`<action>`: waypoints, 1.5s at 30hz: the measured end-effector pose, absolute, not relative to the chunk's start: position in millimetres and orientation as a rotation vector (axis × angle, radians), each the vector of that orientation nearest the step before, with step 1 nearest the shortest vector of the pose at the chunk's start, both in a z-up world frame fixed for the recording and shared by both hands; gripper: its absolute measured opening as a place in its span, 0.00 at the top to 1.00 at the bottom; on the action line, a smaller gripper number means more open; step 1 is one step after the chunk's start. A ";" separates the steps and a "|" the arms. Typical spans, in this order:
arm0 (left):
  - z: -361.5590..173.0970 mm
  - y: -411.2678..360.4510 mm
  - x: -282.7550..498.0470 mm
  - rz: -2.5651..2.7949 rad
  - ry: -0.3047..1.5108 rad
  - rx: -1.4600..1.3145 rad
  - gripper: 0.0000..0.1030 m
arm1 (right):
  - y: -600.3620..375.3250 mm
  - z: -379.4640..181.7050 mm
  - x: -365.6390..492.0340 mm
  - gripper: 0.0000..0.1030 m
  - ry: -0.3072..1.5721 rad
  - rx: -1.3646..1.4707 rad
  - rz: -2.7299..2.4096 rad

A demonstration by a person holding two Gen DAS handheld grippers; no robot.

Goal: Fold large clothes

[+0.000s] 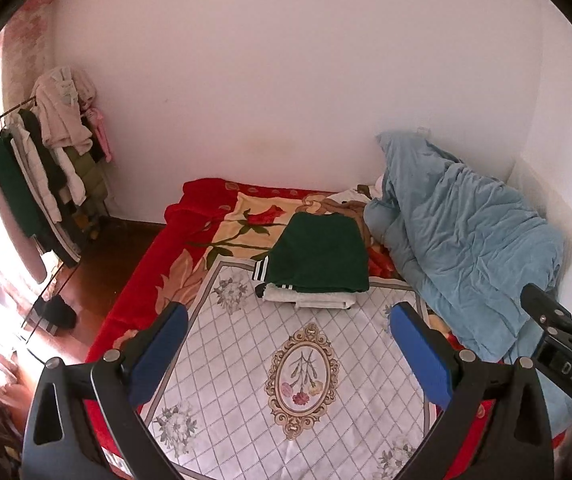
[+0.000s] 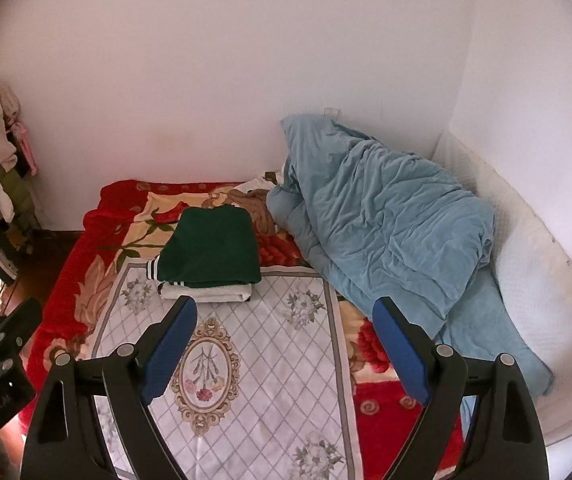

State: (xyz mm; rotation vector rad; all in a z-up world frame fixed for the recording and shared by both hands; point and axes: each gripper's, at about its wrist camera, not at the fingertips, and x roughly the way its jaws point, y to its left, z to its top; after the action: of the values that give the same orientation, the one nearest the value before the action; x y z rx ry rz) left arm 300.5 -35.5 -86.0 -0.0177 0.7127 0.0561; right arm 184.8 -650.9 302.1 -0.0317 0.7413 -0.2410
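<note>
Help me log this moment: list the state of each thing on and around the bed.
Green garment: folded, topmost on a stack.
White garment: folded, under the green one.
Blue quilt: crumpled, heaped against the wall.
White patterned cloth: spread flat on the bed.
Left tongs: open, empty.
Right tongs: open, empty.
Clothes on rack: hanging.

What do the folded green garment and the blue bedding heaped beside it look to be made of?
Green garment: looks like a matte knit, possibly fleece or jersey; soft fuzzy surface, no sheen, striped ribbed cuff at its edge. Blue bedding: seems a padded quilt in soft, washed fabric, cotton or microfibre; puffy bulk, many fine creases, dull finish.
</note>
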 end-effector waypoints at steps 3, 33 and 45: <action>-82.2 -36.8 295.0 0.061 0.699 -0.014 0.00 | -651.8 306.1 177.4 0.12 0.731 -0.033 -0.234; -70.8 -29.1 276.0 0.083 0.658 -0.003 0.00 | -653.1 315.7 150.5 0.07 0.708 -0.035 -0.187; -64.9 -30.9 277.9 0.079 0.651 0.003 0.00 | -654.8 315.0 146.5 0.07 0.709 -0.023 -0.181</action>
State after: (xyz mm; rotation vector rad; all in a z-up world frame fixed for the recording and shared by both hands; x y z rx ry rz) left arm 277.9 -30.9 -64.9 0.0030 0.6514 0.0790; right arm 146.5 -654.8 315.0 -0.0228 0.7087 -0.1810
